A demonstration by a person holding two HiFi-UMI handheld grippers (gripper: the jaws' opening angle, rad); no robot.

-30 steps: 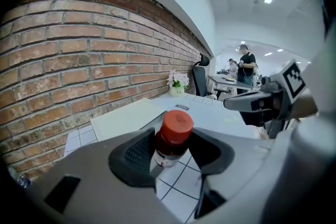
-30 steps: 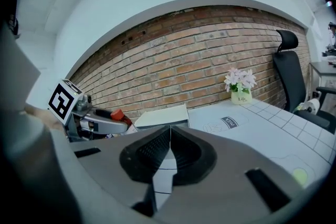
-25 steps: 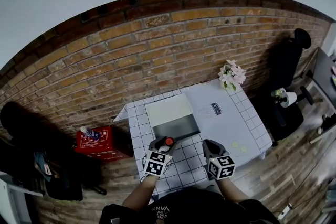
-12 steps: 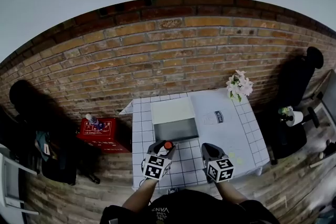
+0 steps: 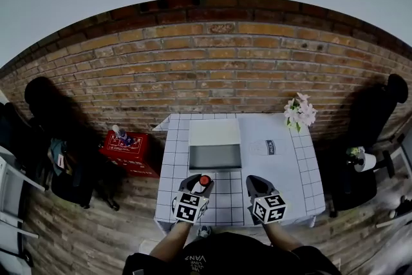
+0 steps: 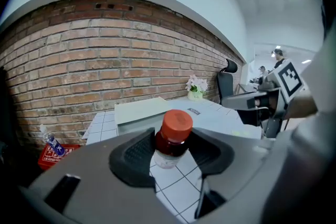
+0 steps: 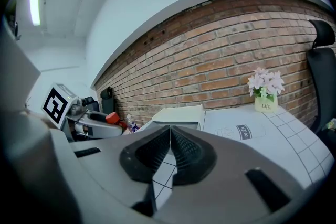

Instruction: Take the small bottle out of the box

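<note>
A small bottle (image 6: 170, 136) with a red cap (image 5: 205, 181) and a clear body stands upright between the dark pads of my left gripper (image 6: 170, 152), which is shut on it. In the head view the left gripper (image 5: 196, 187) holds it above the checked tablecloth, just in front of the open box (image 5: 214, 156). The box's white lid (image 5: 214, 132) lies back toward the brick wall. My right gripper (image 5: 254, 185) hovers beside it on the right, its pads (image 7: 184, 152) pressed together with nothing between them. The bottle (image 7: 113, 118) also shows at the left of the right gripper view.
The small white table (image 5: 290, 170) stands against a brick wall. A vase of pink flowers (image 5: 300, 114) sits at its far right corner. A red crate (image 5: 125, 148) with a plastic bottle is on the floor to the left; a black office chair (image 5: 386, 106) is at the right.
The head view has swung so the table sits more squarely in the middle. My left gripper with the bottle has drawn a little back from the box. The right gripper stays shut.
</note>
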